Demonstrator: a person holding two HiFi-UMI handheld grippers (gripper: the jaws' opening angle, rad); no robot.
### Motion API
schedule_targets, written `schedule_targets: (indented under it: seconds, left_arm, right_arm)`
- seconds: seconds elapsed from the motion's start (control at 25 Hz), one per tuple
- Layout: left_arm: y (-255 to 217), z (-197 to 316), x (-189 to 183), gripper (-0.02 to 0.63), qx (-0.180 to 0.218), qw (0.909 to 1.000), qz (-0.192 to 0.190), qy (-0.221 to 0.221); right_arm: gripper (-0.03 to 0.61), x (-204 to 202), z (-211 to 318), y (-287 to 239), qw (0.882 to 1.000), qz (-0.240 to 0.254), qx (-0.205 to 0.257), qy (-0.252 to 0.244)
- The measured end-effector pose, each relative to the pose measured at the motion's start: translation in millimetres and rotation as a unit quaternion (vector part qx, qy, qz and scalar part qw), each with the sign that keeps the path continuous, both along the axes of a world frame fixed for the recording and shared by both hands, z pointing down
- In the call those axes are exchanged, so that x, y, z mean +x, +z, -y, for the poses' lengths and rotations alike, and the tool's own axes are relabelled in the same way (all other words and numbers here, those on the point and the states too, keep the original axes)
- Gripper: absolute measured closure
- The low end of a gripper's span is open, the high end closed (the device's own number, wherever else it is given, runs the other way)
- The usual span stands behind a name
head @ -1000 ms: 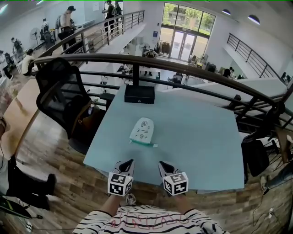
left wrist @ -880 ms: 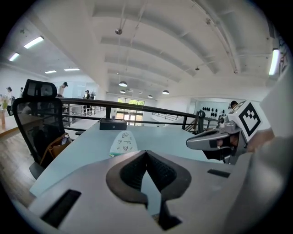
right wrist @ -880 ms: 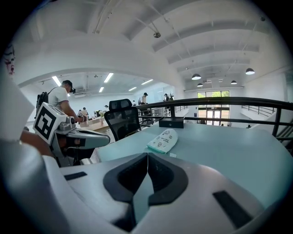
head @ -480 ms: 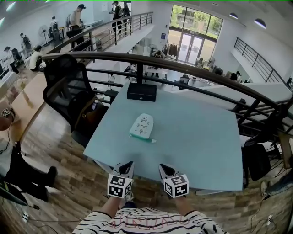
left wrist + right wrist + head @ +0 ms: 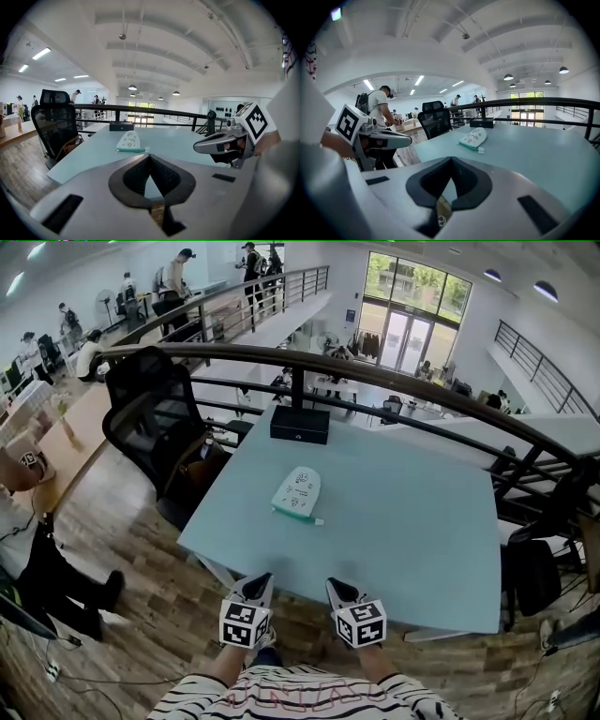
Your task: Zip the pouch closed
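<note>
Now the pouch (image 5: 297, 493) is seen lying flat on the smooth pale-teal table (image 5: 422, 549), left of centre, between the near edge and a black box (image 5: 300, 424) set at the far edge. It is white and printed, rounded at its far end, with a green zip edge facing the person. Bare tabletop is left all around it, widest to the right. The left gripper (image 5: 262, 580) and right gripper (image 5: 335, 584) are held side by side with jaws pressed together and nothing held. Compared with a second ago, they have been drawn back to the table's near edge, well apart from the pouch.
</note>
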State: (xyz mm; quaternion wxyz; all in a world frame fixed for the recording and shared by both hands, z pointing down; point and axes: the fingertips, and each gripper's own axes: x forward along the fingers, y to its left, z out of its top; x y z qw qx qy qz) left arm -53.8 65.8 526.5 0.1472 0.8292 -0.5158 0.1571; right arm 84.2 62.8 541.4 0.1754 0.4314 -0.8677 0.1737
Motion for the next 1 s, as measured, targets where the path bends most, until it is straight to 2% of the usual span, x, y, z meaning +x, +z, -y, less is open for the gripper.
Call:
schedule_targets:
  seconds: [1.0]
  left_arm:
    - [5,-33,3,0.589,0.002,0.9999,-0.005,-0.014]
  right_arm:
    - [0.551,-1,-24,0,1.000,-0.004,0.006,-0.014]
